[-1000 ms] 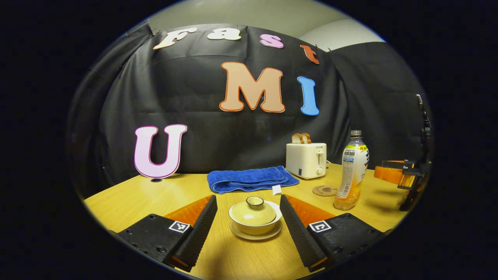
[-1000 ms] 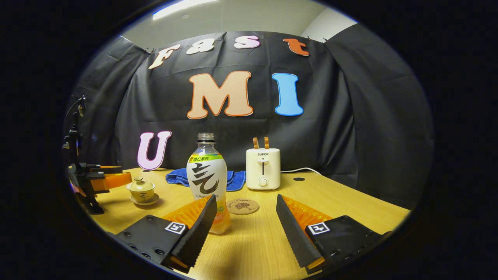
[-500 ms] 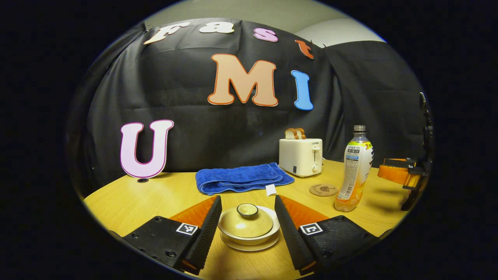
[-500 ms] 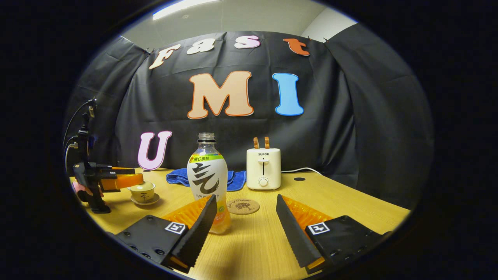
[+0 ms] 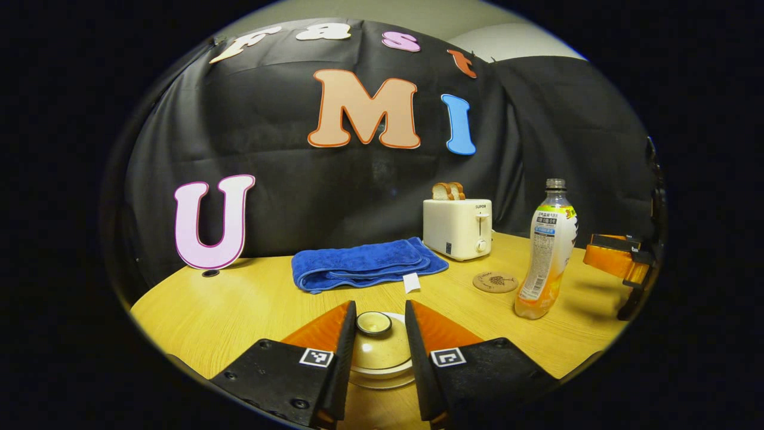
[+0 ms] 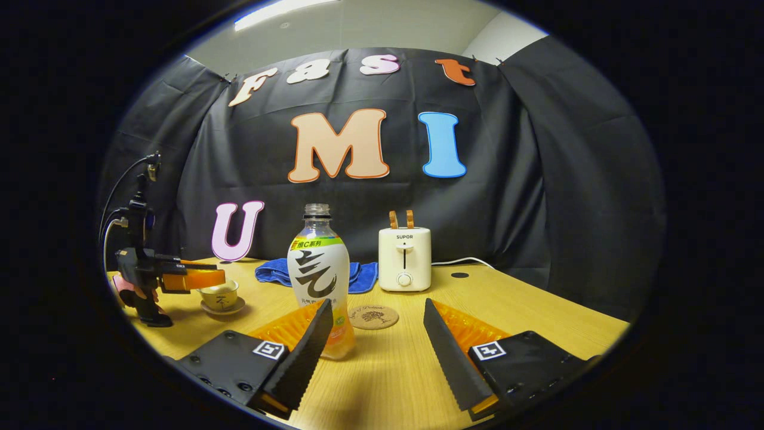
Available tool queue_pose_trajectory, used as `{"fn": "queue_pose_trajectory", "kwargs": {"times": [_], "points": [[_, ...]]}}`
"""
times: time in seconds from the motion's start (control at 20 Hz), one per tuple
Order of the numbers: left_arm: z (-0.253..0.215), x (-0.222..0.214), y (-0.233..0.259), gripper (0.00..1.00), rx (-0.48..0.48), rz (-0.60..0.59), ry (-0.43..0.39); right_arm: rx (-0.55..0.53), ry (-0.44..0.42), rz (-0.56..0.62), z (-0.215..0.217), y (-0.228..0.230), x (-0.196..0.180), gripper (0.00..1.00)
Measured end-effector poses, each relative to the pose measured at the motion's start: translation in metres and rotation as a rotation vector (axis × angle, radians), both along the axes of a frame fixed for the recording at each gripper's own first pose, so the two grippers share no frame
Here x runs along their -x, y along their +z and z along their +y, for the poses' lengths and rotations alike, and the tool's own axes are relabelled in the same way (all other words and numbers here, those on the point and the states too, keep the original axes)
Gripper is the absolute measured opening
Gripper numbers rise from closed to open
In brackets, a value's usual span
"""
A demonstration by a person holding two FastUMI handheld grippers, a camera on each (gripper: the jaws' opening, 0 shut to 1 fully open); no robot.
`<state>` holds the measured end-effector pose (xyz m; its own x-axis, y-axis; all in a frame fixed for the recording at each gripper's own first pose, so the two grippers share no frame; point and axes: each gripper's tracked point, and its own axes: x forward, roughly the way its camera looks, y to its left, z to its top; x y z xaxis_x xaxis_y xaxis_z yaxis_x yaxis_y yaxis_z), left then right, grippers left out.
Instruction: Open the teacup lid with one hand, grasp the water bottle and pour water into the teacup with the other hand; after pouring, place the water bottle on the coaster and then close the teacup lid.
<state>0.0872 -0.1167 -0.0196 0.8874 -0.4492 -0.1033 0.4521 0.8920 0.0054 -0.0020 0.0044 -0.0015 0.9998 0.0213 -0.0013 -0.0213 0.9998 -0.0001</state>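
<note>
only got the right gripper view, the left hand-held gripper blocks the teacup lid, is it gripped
observer: not quite. In the left gripper view, the left hand-held gripper has a finger on each side of the lid knob, with a sliver of gap on one side.
operator: lid lifted at all
observer: no, the lid sits level on the teacup.
operator: is my gripper touching the bottle
observer: no. Seen from the left gripper view, the right hand-held gripper is off to the side of the water bottle, with a gap between them.

A lidded cream teacup (image 5: 382, 352) is seated on its saucer. The uncapped water bottle (image 6: 318, 280) is stood upright beside the round coaster (image 6: 373, 317).
</note>
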Motion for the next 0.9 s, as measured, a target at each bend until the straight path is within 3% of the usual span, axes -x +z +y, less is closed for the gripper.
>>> {"fn": "queue_pose_trajectory", "kwargs": {"times": [0.2, 0.55, 0.9], "points": [[0.001, -0.002, -0.001, 0.29, 0.007, 0.006, 0.014, 0.0, 0.0, 0.0, 0.0, 0.0, 0.0, 0.94], [0.004, -0.001, 0.001, 0.28, 0.022, -0.005, 0.023, 0.0, 0.008, 0.001, 0.002, 0.0, 0.0, 0.94], [0.011, 0.003, 0.014, 0.27, 0.068, -0.076, 0.055, -0.003, 0.072, 0.008, 0.012, -0.002, 0.001, 0.93]]}}
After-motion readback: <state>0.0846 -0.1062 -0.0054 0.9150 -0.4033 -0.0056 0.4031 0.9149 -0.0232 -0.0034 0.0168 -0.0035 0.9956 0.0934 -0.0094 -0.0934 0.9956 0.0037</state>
